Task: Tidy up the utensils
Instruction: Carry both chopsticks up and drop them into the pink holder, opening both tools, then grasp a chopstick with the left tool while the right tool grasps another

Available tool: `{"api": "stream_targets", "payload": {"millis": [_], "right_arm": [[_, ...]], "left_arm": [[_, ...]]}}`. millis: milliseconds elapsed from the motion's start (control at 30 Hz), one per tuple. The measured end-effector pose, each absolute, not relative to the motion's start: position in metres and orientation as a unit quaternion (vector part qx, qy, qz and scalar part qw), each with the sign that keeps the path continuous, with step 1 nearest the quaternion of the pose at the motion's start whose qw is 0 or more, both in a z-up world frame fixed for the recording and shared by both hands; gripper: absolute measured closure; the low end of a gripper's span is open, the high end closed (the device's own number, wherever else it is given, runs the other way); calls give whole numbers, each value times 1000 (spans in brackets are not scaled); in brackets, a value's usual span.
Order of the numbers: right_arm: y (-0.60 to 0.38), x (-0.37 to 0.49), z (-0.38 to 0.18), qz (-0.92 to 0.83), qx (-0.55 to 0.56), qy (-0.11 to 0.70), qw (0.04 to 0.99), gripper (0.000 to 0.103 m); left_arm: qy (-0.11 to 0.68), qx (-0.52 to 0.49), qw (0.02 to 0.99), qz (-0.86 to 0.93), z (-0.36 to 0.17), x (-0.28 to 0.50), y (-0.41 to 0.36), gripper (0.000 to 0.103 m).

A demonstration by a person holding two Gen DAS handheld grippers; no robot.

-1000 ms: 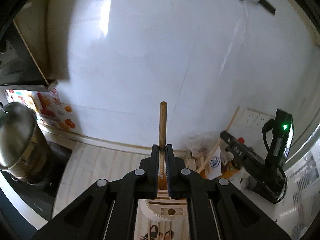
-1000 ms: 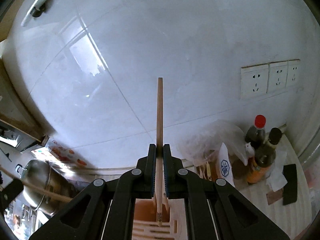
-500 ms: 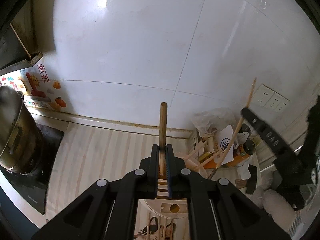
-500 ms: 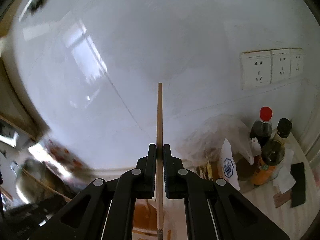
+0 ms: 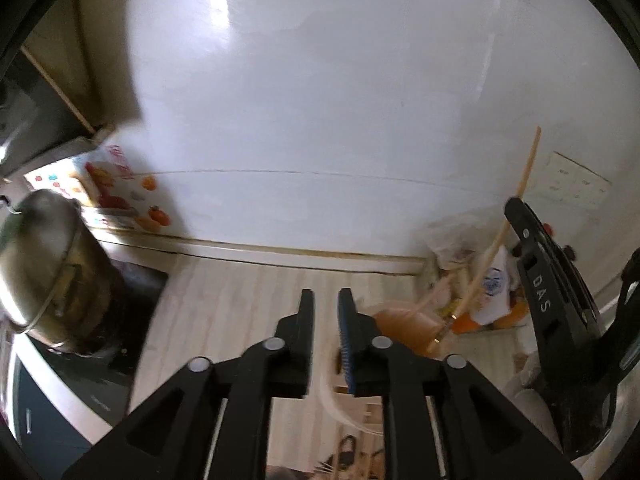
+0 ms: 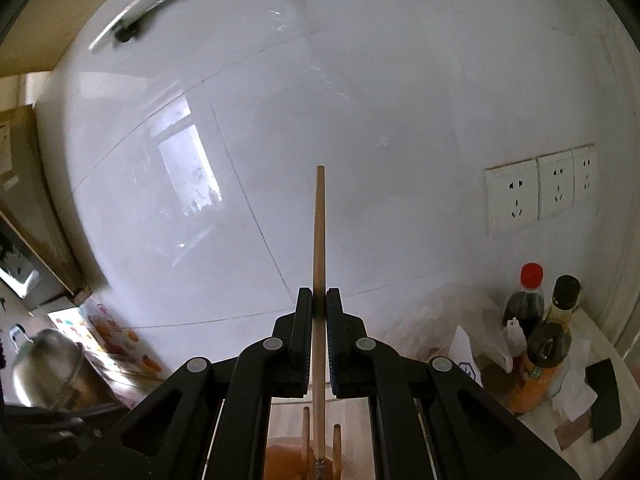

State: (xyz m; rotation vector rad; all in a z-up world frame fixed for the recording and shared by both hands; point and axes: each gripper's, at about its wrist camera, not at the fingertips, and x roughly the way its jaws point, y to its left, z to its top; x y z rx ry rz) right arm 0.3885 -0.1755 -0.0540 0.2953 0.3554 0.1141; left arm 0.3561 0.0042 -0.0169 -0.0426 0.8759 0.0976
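Note:
My left gripper (image 5: 325,300) is open and empty above the pale wooden counter (image 5: 240,304). My right gripper (image 6: 319,300) is shut on a long wooden utensil handle (image 6: 319,232) that stands upright; it also shows in the left wrist view (image 5: 516,208), slanting down toward an orange holder (image 5: 404,328). In the right wrist view the orange holder (image 6: 280,460) lies below the jaws, with two short wooden handles (image 6: 337,448) standing in it beside the held stick. The right gripper's body (image 5: 560,312) shows at the right of the left wrist view.
A steel pot (image 5: 44,272) sits on a black stove (image 5: 60,400) at the left. Sauce bottles (image 6: 528,300), a plastic bag (image 6: 448,324) and a black pad (image 6: 606,400) stand at the right by the white tiled wall. Wall sockets (image 6: 540,192) are above them.
My left gripper has opened and let go of its wooden handle, and swung left. The right gripper still holds its stick upright over the holder.

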Motion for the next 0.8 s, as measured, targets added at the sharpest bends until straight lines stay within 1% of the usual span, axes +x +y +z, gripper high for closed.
{"api": "stream_targets", "payload": {"millis": [33, 67, 100, 133, 200, 233, 267, 300, 333, 367, 400, 433, 467, 500, 533, 633, 667, 733, 767, 800], "right_arm": [[-174, 388, -57, 56, 142, 174, 973, 96], [-173, 387, -60, 57, 141, 174, 973, 96], [-171, 388, -63, 61, 140, 179, 972, 96], [-169, 389, -66, 61, 137, 187, 971, 96], [-167, 387, -74, 61, 137, 193, 970, 96], [-167, 386, -76, 62, 136, 196, 969, 96], [-167, 385, -78, 68, 135, 201, 968, 96], [-166, 385, -80, 76, 132, 215, 965, 96], [-166, 386, -81, 85, 129, 231, 961, 95], [-167, 387, -83, 95, 129, 249, 955, 91], [-170, 385, -82, 101, 128, 263, 951, 75], [-176, 379, -79, 104, 129, 269, 949, 65], [-180, 375, -77, 106, 131, 272, 947, 46], [-188, 367, -74, 104, 135, 274, 947, 41], [-196, 361, -72, 99, 138, 274, 947, 41], [-219, 338, -72, 83, 148, 308, 936, 41], [-224, 333, -74, 72, 149, 317, 934, 37], [-236, 318, -84, 61, 158, 331, 928, 25], [-243, 309, -91, 51, 163, 338, 926, 15], [-249, 301, -99, 40, 170, 346, 922, 11]], "left_arm": [[419, -15, 906, 63, -17, 354, 7, 60], [413, -10, 907, 78, -17, 351, 10, 45], [406, -7, 909, 90, -17, 350, 12, 25], [397, -2, 912, 103, -17, 346, 15, 23], [388, 4, 913, 124, -20, 342, 24, 23], [391, 3, 911, 129, -23, 342, 29, 19], [395, -1, 909, 133, -26, 340, 36, 15], [397, -4, 908, 134, -28, 339, 42, 4], [399, -7, 907, 135, -30, 338, 46, 0], [399, -12, 907, 136, -33, 335, 53, 0], [400, -15, 906, 137, -35, 332, 57, 0], [401, -17, 906, 137, -36, 328, 60, 0], [401, -18, 906, 136, -38, 324, 63, 0], [402, -18, 905, 136, -40, 320, 65, 0], [406, -18, 904, 135, -44, 315, 67, 0], [410, -14, 903, 130, -56, 303, 68, 0], [411, -10, 902, 134, -63, 296, 68, 0], [417, -8, 898, 142, -75, 287, 65, 0], [422, -7, 896, 135, -83, 285, 63, 0], [434, -5, 892, 125, -93, 283, 59, 0]]}}
